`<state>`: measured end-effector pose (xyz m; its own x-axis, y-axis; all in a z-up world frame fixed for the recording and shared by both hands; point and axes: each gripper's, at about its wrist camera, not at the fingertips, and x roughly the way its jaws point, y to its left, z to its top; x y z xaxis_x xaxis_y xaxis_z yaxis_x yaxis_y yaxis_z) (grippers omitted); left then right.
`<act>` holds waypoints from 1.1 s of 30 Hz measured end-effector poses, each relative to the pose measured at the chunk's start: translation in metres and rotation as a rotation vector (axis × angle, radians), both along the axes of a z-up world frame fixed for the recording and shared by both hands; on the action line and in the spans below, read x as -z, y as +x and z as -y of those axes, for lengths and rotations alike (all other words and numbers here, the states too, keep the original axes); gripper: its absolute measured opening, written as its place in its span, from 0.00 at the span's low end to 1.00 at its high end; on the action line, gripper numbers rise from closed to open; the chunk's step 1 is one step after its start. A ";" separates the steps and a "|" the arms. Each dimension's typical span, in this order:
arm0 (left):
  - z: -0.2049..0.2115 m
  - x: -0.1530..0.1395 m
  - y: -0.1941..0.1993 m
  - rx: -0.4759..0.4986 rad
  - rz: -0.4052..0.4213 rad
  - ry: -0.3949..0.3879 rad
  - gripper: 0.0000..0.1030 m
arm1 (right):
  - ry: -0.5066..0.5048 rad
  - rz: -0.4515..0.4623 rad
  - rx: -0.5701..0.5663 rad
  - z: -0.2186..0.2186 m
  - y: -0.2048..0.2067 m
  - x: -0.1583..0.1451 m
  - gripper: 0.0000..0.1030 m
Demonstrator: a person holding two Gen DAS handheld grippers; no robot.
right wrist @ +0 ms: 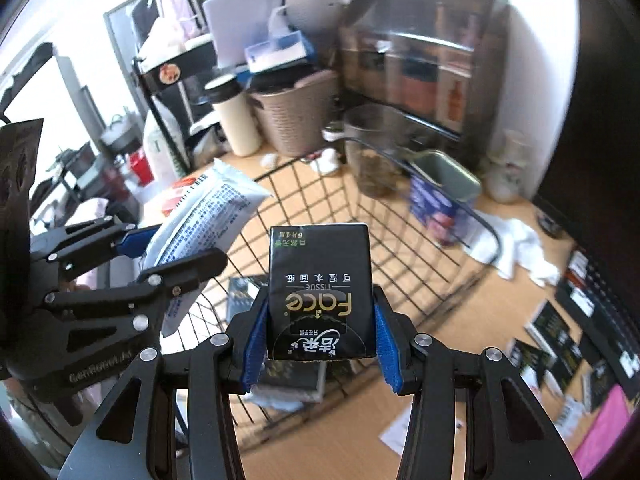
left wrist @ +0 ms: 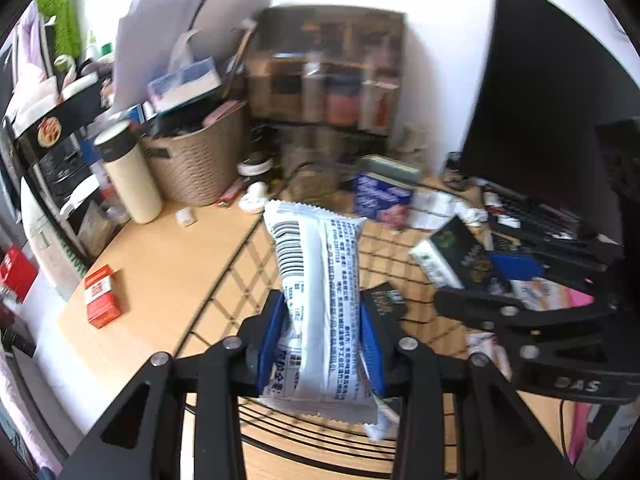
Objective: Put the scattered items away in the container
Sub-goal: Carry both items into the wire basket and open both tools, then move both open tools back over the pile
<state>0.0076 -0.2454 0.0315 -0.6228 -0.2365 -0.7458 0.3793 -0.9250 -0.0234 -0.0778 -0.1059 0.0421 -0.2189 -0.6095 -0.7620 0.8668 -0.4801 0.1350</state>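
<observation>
On the left of the wooden desk point(left wrist: 168, 264) lies a red box point(left wrist: 102, 296), well apart from the wire basket point(left wrist: 248, 264). Behind it stands a cream bottle point(left wrist: 128, 172) beside a woven tub point(left wrist: 196, 160).

The left gripper point(left wrist: 320, 332) has its jaws clamped on the lower part of a white packet point(left wrist: 316, 304), which is held upright over the basket with its barcode side showing. In the right wrist view the same packet point(right wrist: 200, 216) sticks out up and to the right from that gripper point(right wrist: 160, 256), above the basket's left side.

The right gripper point(right wrist: 320, 328) is closed on a black tissue pack point(right wrist: 320, 292), 1 blue pad point(right wrist: 254, 344) on each flank, the pack standing upright above the basket point(right wrist: 400, 232). Under it, inside the basket, lie more dark packs point(right wrist: 296, 376).

Against the basket's far wall leans a blue packet point(right wrist: 436, 208). To the right, outside the basket, lie crumpled white tissue point(right wrist: 516, 248) and several more black packs point(right wrist: 556, 332) on the desk.
</observation>
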 end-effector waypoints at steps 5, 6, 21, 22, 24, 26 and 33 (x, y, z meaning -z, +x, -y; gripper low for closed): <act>0.009 0.016 -0.008 -0.041 0.024 0.007 0.39 | 0.047 0.025 -0.013 0.008 0.000 0.025 0.45; 0.008 0.018 -0.008 -0.032 0.028 0.015 0.39 | 0.064 0.024 -0.016 0.009 -0.001 0.030 0.45; 0.000 0.018 -0.010 0.007 -0.013 0.029 0.69 | 0.035 0.009 0.011 0.006 -0.008 0.033 0.48; 0.000 0.016 -0.008 0.002 -0.029 0.032 0.70 | 0.027 0.005 0.017 0.005 -0.008 0.031 0.50; 0.003 0.014 -0.006 0.004 -0.047 0.057 0.70 | 0.011 -0.003 0.028 0.002 -0.009 0.027 0.54; 0.004 0.013 -0.006 0.005 -0.051 0.073 0.70 | 0.002 -0.004 0.032 0.000 -0.009 0.024 0.55; 0.005 0.011 -0.003 -0.002 -0.058 0.083 0.70 | 0.006 -0.003 0.024 0.002 -0.009 0.025 0.55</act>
<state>0.0043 -0.2505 0.0208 -0.6651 -0.1768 -0.7256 0.3768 -0.9183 -0.1216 -0.0863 -0.1078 0.0174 -0.2354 -0.5993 -0.7652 0.8554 -0.5015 0.1296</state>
